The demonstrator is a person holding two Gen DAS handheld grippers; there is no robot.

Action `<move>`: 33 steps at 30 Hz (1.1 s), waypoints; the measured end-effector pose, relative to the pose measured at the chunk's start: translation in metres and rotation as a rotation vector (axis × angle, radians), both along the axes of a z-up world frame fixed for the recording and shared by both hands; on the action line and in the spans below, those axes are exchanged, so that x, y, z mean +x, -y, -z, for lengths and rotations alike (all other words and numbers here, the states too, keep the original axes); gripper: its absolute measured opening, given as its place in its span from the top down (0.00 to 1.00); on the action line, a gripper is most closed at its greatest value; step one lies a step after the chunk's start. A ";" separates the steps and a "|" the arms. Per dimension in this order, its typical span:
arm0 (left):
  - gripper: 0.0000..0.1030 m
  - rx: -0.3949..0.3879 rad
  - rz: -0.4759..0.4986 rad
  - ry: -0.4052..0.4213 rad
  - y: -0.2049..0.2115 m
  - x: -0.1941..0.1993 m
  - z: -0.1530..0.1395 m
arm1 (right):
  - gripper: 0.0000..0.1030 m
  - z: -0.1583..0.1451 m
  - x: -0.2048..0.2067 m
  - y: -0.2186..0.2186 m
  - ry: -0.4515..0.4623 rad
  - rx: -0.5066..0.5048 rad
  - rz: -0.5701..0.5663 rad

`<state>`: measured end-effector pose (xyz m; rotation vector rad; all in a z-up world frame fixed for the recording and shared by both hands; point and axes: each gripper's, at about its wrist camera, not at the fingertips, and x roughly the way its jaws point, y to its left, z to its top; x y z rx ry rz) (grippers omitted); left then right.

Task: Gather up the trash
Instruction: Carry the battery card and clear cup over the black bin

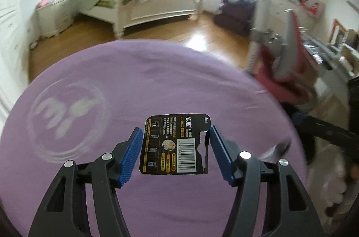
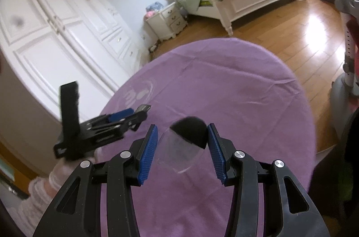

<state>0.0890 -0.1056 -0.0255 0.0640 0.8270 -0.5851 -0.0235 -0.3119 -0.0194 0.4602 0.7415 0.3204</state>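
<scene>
In the left wrist view, a black battery package card (image 1: 175, 144) with a barcode sits between the blue pads of my left gripper (image 1: 175, 145), over the purple tablecloth (image 1: 157, 84). The pads touch its two side edges. In the right wrist view, my right gripper (image 2: 182, 142) holds a clear plastic piece with a black rounded cap (image 2: 188, 132) between its blue pads, above the purple cloth (image 2: 224, 80). The left gripper (image 2: 125, 117) shows there at the left, with the card's edge (image 2: 143, 107) at its tip.
A white bed (image 1: 157, 6) and a nightstand (image 1: 53, 15) stand across the wooden floor (image 1: 202, 33). A white wardrobe (image 2: 56, 30) is at the left. A blurred chair or stand with red fabric (image 1: 280, 57) is beside the table's right edge.
</scene>
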 end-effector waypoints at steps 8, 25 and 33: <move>0.41 -0.080 0.227 0.022 0.122 -0.033 -0.021 | 0.59 -0.006 -0.047 0.102 0.035 0.029 0.261; 0.41 -0.089 0.012 0.022 0.049 -0.018 -0.046 | 0.60 0.052 -0.011 -0.049 -0.047 -0.490 -0.171; 0.41 -0.130 0.148 -0.013 0.100 -0.027 -0.039 | 0.61 0.044 -0.038 0.058 -0.040 0.001 -0.011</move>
